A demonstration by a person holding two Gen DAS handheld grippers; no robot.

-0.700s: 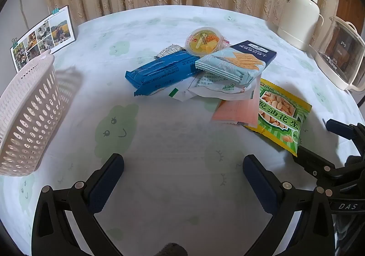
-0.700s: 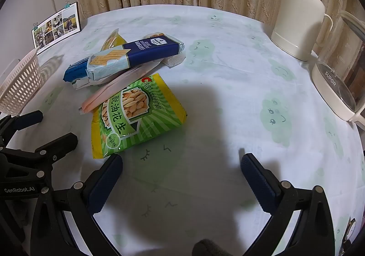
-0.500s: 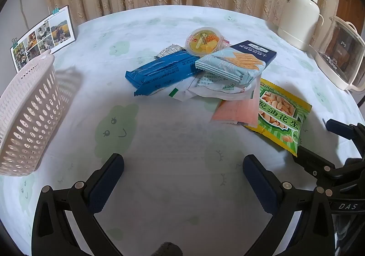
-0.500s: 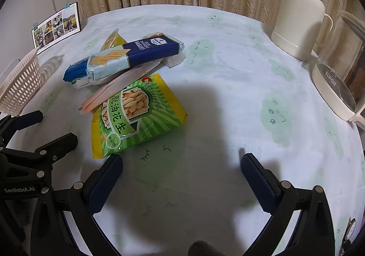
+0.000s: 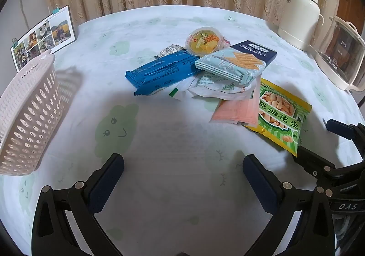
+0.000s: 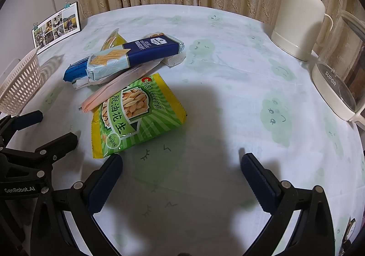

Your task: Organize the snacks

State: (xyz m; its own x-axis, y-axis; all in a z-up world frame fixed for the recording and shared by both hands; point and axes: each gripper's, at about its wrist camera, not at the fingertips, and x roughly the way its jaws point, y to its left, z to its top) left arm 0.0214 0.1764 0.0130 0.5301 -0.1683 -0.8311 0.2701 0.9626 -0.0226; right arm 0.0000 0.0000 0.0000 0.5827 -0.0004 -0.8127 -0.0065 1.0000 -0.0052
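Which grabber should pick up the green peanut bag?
Probably the right gripper: the green peanut bag lies just past its left finger. Both grippers are open and empty, but the left gripper sits farther off.

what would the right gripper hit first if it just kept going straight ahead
Probably nothing at first: bare tablecloth lies ahead of the open right gripper. The green peanut bag sits just left of that line, near the left finger. Further on the way looks free, though depth is unclear.
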